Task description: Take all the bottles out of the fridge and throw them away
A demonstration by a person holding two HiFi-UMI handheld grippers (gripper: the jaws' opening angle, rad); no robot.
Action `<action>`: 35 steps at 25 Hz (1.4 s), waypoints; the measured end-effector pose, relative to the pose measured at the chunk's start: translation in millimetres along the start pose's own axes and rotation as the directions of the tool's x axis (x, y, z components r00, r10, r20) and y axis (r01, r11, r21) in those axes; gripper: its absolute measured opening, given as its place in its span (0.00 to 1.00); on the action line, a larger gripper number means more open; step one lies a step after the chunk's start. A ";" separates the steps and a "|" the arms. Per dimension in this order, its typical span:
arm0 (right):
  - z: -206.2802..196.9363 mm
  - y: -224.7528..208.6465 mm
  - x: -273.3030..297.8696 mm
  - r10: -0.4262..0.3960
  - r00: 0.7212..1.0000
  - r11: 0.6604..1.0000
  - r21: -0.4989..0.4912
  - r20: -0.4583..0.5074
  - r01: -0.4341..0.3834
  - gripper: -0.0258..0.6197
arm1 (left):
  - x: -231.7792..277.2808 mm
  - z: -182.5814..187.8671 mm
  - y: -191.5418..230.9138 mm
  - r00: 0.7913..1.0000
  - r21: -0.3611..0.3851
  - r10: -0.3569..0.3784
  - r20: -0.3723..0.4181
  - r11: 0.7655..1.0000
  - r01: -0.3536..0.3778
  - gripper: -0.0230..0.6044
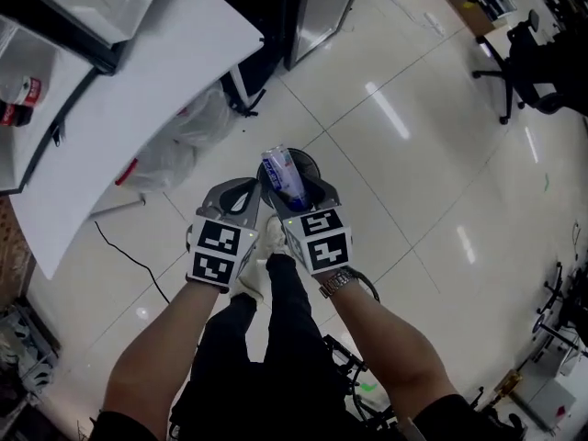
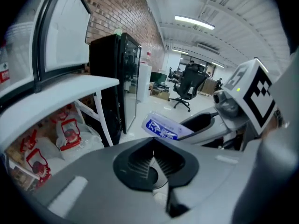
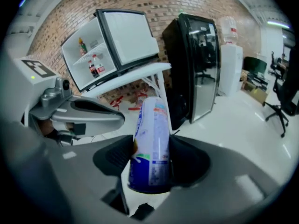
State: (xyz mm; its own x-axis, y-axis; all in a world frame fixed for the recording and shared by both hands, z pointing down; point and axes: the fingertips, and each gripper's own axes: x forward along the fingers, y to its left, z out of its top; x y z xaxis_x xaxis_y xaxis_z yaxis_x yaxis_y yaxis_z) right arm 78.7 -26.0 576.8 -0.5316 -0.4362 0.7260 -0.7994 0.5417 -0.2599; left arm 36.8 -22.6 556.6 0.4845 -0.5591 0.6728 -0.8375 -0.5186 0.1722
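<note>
Bottle (image 3: 150, 139), blue-white label illegible, in right gripper (image 3: 151, 161)

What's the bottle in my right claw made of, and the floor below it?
Bottle: probably plastic, white under a glossy blue printed wrap; a thin sheen runs down its side. Floor: pale polished tile, perhaps ceramic or stone; thin joint lines cross it and it mirrors bright streaks of light.

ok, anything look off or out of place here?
Nothing spilled or damaged. Only oddities: the white fridge has its door open with bottles still inside, and plastic bags lie slumped on the floor under the table.
</note>
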 end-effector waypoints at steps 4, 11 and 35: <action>-44.8 -22.0 35.8 -0.021 0.998 0.998 0.063 -0.058 0.025 0.41 | 41.5 -35.9 -2.7 0.997 -0.018 -0.034 -0.066 0.999 0.032 0.04; -111.3 -57.0 102.2 -0.031 0.988 0.987 0.151 -0.152 0.054 0.41 | 105.2 -98.7 -0.1 0.985 -0.022 -0.063 -0.160 0.998 0.060 0.04; -249.8 -115.7 266.2 -0.035 0.931 0.955 0.263 -0.362 0.138 0.42 | 193.3 -210.3 43.1 0.955 -0.088 -0.102 -0.279 0.993 0.081 0.04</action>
State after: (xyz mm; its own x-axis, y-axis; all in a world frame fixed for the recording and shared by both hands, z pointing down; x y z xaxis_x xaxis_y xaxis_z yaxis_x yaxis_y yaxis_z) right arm 99.6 -25.2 959.2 -0.3657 -0.1648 0.9160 -0.9103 0.2683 -0.3151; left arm 41.2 -17.0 845.4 0.4780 -0.3006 0.8253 -0.8147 -0.5029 0.2887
